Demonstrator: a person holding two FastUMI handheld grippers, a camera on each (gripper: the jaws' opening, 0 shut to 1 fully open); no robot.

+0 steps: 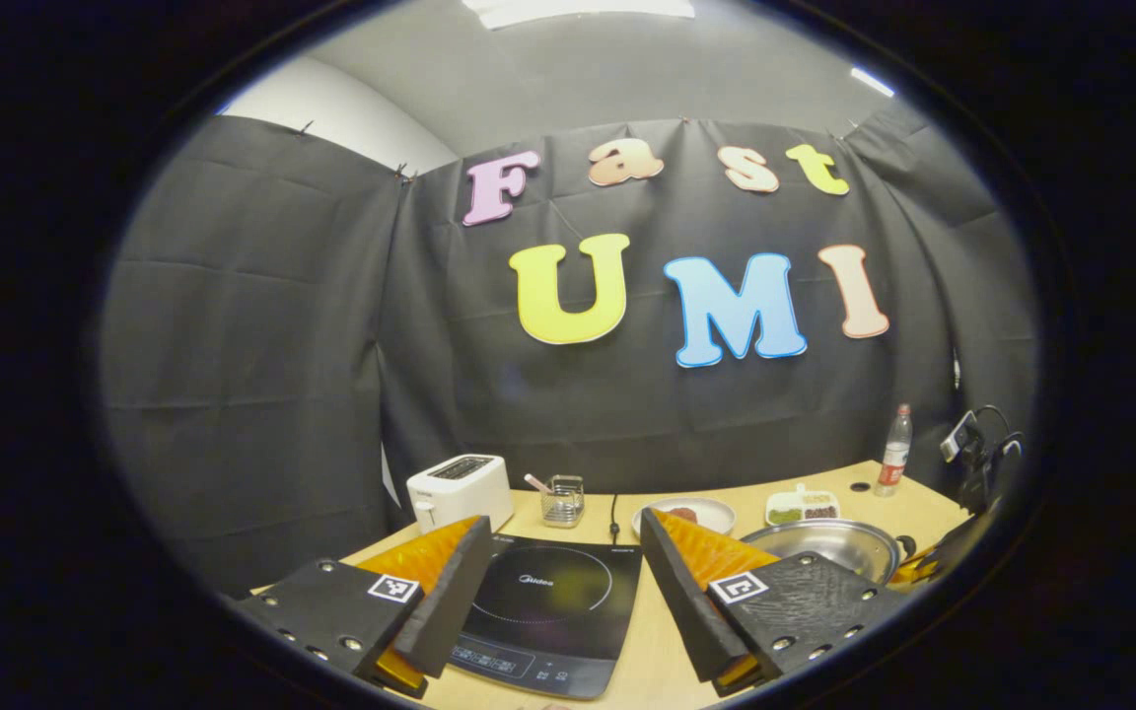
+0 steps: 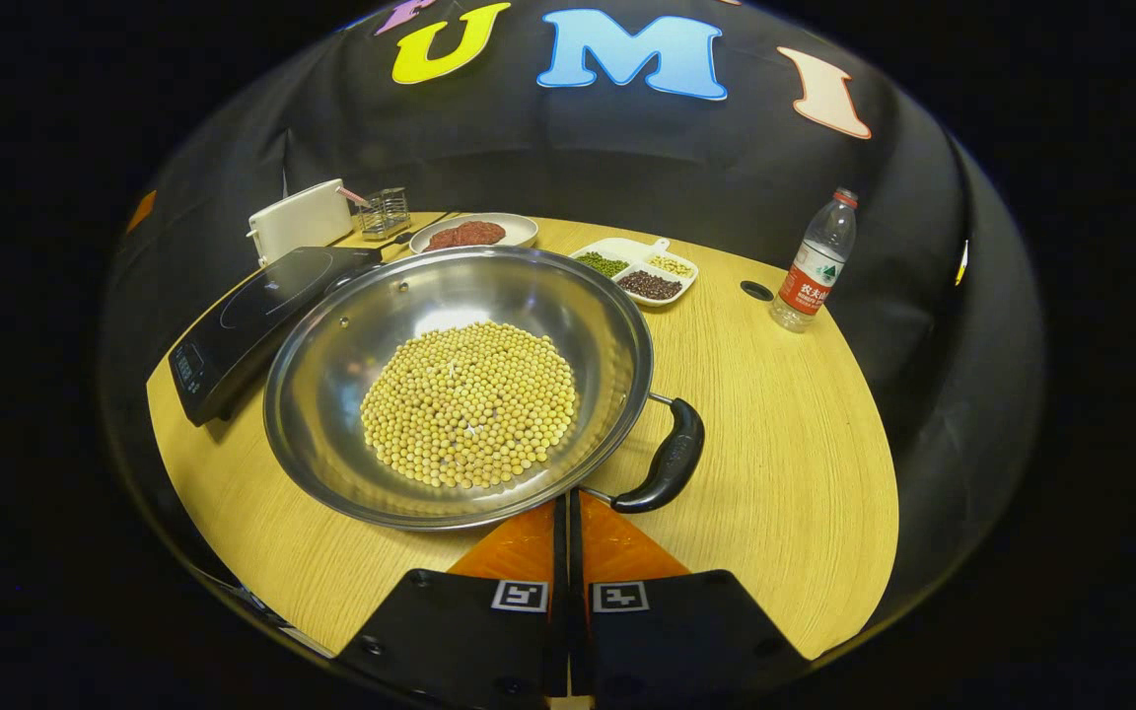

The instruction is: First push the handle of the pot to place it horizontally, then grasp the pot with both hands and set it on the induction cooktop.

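A wide steel pot (image 2: 331, 394) holding a layer of yellow beans (image 2: 469, 404) stands on the wooden table (image 2: 785, 444). Its black handle (image 2: 672, 459) sticks out at the near right and lies slanted. My right gripper (image 2: 568, 501) is shut with nothing between its fingers, its tips right at the pot's near rim, just left of the handle's near end. The black induction cooktop (image 2: 252, 311) lies left of the pot, close to its rim. My left gripper (image 1: 565, 523) hangs open above the cooktop (image 1: 548, 611), with the pot (image 1: 824, 547) off to its right.
Behind the cooktop stand a white toaster (image 2: 302, 222) and a small wire basket (image 2: 386, 212). A plate of red food (image 2: 474, 234), a divided dish of beans (image 2: 637, 271) and a water bottle (image 2: 815, 261) sit behind and right of the pot. A cable hole (image 2: 755, 290) is in the table.
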